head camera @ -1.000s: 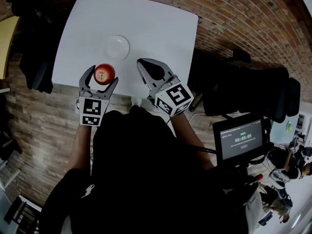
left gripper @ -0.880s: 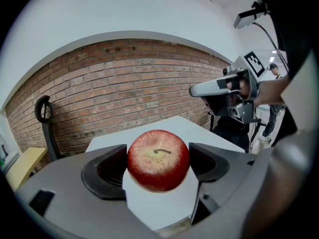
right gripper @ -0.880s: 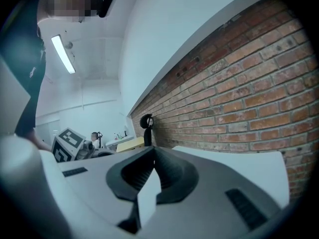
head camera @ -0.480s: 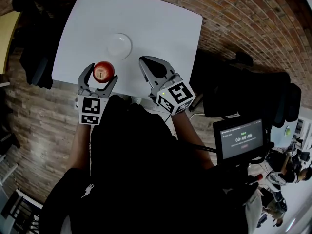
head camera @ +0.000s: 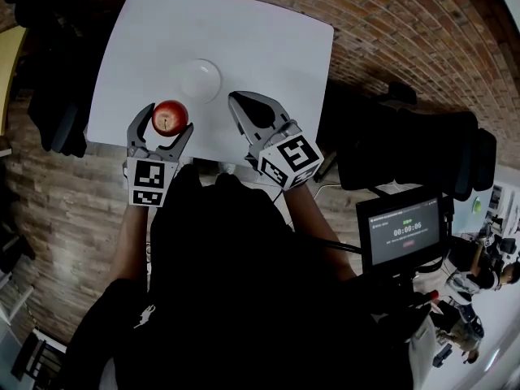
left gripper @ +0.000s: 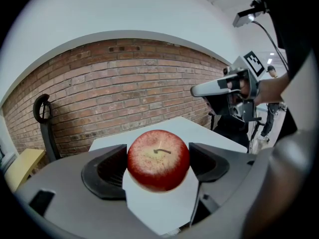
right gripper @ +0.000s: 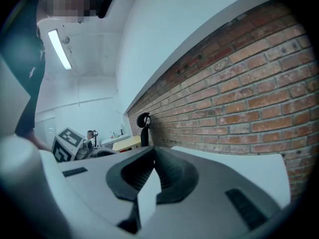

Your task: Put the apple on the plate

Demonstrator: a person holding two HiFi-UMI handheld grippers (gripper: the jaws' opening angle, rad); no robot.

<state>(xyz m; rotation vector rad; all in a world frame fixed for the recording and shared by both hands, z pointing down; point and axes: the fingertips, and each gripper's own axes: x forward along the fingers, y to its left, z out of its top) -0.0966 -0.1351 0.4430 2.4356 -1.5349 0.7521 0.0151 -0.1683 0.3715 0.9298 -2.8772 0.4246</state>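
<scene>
in left hand-held gripper (head camera: pixel 167 121), red apple (left gripper: pixel 158 158)

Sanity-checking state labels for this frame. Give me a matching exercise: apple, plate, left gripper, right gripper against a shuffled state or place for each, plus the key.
Things
1. apple
2. plate
3. left gripper
4. right gripper

States
A. jaws together, nothing between them
B. bare, on the white table
C. red, stem up, between two jaws
D. shut on the fruit

Pairs: 1-C, 2-B, 3-D, 4-A
</scene>
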